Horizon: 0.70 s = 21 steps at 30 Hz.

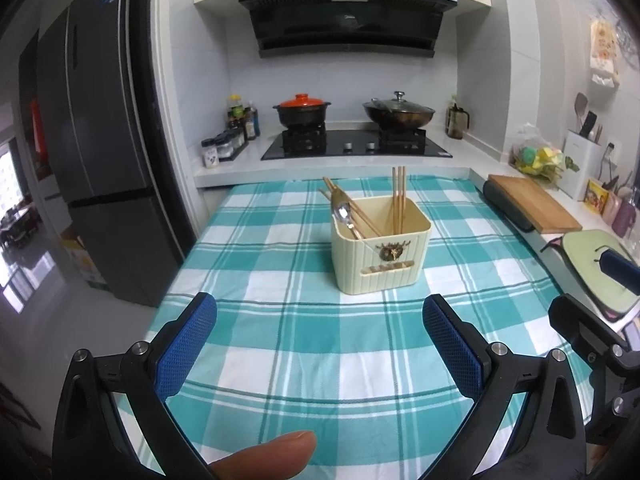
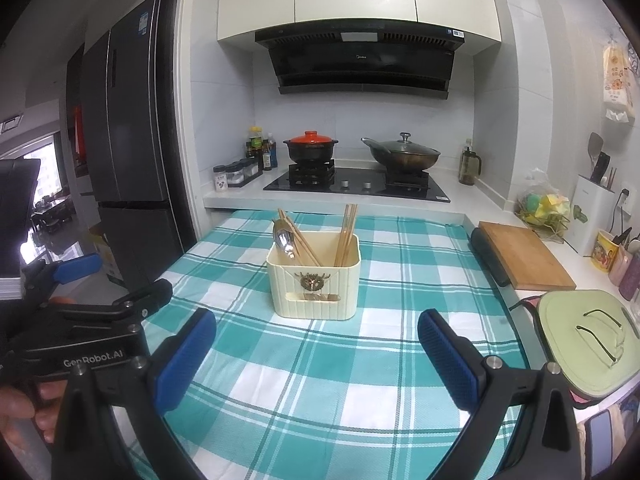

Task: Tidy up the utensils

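Both my left hand-held gripper (image 1: pixel 320 344) and right hand-held gripper (image 2: pixel 316 344) gape empty; the utensil holder (image 1: pixel 380 248) ahead looks filled, so I'd retreat gently.

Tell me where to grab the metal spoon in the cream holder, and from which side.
Judging by its pose, grip the spoon by its bowl, the only part above the holder rim. It leans left beside the chopsticks, so come from above left.

Both wrist cameras sit low over the checked tablecloth (image 1: pixel 304 340), facing the stove (image 1: pixel 356 144) wall. Both views share the cream utensil holder (image 1: pixel 380 248), near centre. The left view stands left of the right view.
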Available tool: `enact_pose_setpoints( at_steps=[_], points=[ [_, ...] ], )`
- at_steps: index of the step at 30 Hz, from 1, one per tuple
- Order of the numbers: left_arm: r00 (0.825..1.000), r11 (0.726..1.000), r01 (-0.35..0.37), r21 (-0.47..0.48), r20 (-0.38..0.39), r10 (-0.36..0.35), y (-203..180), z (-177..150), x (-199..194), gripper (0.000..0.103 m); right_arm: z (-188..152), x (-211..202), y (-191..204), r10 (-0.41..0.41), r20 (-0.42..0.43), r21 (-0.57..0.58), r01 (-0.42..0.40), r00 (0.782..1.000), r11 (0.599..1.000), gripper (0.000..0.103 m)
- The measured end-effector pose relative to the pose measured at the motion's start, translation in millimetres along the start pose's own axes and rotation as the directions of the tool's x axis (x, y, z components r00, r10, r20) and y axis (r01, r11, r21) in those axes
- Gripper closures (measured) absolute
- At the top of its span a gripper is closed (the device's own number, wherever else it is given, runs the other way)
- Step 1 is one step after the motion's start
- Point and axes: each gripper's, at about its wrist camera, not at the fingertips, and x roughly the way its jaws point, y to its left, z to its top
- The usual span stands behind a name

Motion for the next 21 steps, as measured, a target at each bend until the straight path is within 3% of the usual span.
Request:
enact_pose_setpoints(
  at_steps=[21],
  points=[
    [1.0, 1.0, 0.004, 0.006, 0.003, -0.004, -0.7, 0.1, -0.8, 0.0, -0.4, -1.4, -0.2, 0.0, 0.004, 0.002, 0.0, 1.0, 1.0, 0.0]
  ],
)
